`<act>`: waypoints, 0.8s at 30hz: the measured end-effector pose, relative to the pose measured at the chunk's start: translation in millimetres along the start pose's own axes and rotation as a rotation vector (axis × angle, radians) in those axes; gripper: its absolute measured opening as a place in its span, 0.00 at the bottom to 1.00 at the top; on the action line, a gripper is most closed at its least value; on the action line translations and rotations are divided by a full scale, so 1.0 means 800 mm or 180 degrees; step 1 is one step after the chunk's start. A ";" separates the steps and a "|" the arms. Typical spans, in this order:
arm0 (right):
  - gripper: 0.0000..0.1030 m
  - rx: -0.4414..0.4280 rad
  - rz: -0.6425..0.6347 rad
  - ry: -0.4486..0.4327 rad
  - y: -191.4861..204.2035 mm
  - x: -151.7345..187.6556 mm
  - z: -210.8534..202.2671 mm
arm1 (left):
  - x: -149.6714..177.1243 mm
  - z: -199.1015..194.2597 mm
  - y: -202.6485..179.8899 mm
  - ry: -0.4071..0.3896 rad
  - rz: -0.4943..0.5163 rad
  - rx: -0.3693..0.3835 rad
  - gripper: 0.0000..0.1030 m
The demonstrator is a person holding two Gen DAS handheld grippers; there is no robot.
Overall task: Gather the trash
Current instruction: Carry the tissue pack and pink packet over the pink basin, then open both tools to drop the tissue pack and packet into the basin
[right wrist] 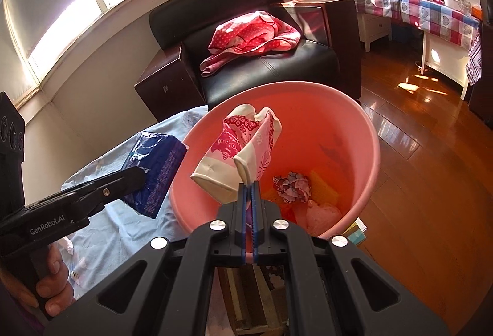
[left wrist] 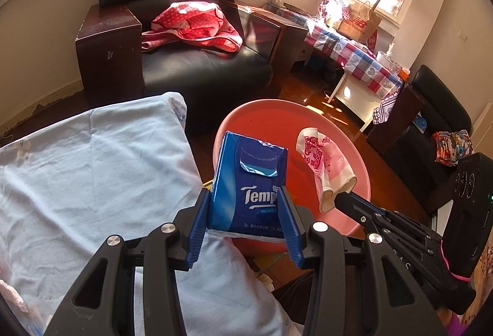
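My left gripper (left wrist: 246,212) is clamped on a blue tissue pack (left wrist: 251,185), its two blue fingers (left wrist: 198,228) pressing the pack's sides. I hold the pack upright at the near rim of the pink basin (left wrist: 354,148), over the edge of the pale blue sheet (left wrist: 92,176) on the bed. My right gripper (right wrist: 249,191) is pinched tight on a corner of a pink-and-white wrapper (right wrist: 246,148), which hangs crumpled above the basin's inside. From the left camera the same wrapper dangles at the right gripper's tip, over the basin's right side. In the basin's bottom lie a crumpled paper ball (right wrist: 292,186), something yellow (right wrist: 323,185) and a pale pink bag (right wrist: 320,214). Beyond the basin stands a black armchair (right wrist: 271,68) with a red dotted cloth (right wrist: 249,37) on its seat. Wooden floor (right wrist: 431,166) runs to the right.
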State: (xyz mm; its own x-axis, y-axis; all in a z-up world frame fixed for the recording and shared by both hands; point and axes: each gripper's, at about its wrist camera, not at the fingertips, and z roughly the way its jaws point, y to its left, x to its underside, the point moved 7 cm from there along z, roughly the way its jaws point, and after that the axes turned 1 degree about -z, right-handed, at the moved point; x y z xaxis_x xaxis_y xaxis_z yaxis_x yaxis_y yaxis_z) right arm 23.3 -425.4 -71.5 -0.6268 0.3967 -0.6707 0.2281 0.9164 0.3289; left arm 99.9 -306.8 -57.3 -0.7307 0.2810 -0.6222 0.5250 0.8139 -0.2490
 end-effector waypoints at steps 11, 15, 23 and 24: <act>0.03 0.0110 0.0111 0.0032 -0.031 -0.004 0.013 | -0.008 0.059 -0.043 0.0221 0.0243 -0.0016 0.42; 0.03 0.0151 0.0153 0.0065 -0.042 -0.004 0.021 | -0.004 0.082 -0.050 0.0327 0.0299 -0.0052 0.42; 0.03 0.0230 0.0180 0.0096 -0.059 -0.006 0.031 | 0.003 0.117 -0.067 0.0488 0.0373 -0.0063 0.42; 0.03 0.0249 0.0176 0.0088 -0.061 -0.008 0.031 | 0.004 0.121 -0.069 0.0502 0.0380 -0.0062 0.42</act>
State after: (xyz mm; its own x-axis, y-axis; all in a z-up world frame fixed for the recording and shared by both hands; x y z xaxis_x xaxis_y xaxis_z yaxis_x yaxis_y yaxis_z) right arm 34.3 -471.0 -99.8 -0.6317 0.4461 -0.6340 0.3197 0.8950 0.3112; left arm 110.8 -399.8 -117.2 -0.7240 0.4510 -0.5220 0.6045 0.7793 -0.1651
